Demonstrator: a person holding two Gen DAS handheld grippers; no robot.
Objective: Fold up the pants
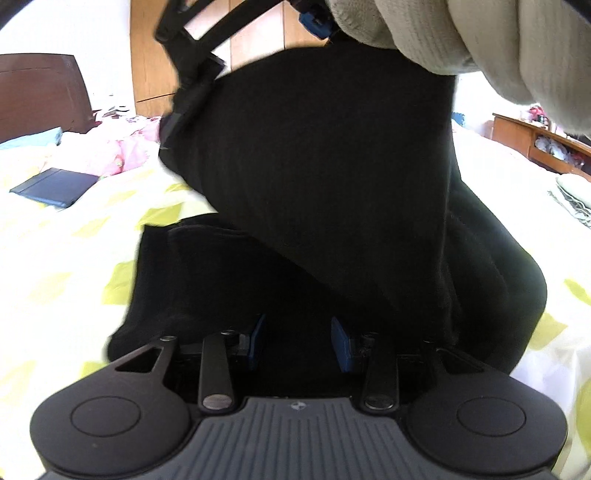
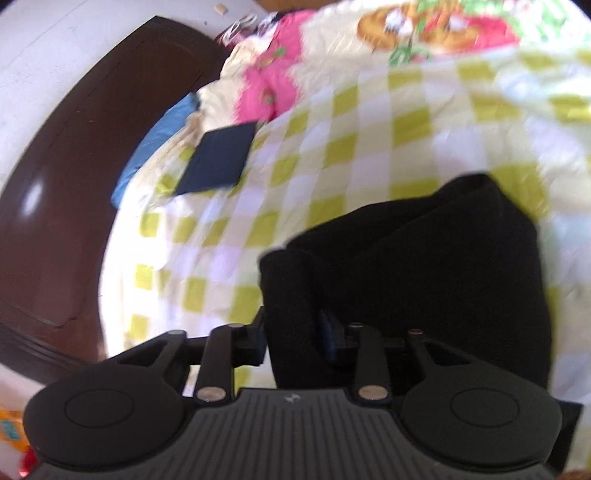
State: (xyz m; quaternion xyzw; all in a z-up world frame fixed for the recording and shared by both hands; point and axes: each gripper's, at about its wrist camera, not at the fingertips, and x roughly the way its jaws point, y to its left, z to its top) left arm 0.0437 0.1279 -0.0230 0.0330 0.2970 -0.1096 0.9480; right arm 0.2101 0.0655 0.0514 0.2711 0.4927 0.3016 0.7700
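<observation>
The black pants hang in a wide sheet over the yellow-and-white checked bedspread. My left gripper sits low against the fabric, its blue pads apart with black cloth between them. My right gripper shows at the top of the left wrist view, held by a gloved hand, gripping the top edge of the pants. In the right wrist view the right gripper is shut on a thick fold of the pants, which droop down to the bedspread.
A dark blue tablet case lies on the bed, also in the left wrist view. A pink patterned quilt and a blue pillow lie near the dark wooden headboard. A wooden shelf stands at the right.
</observation>
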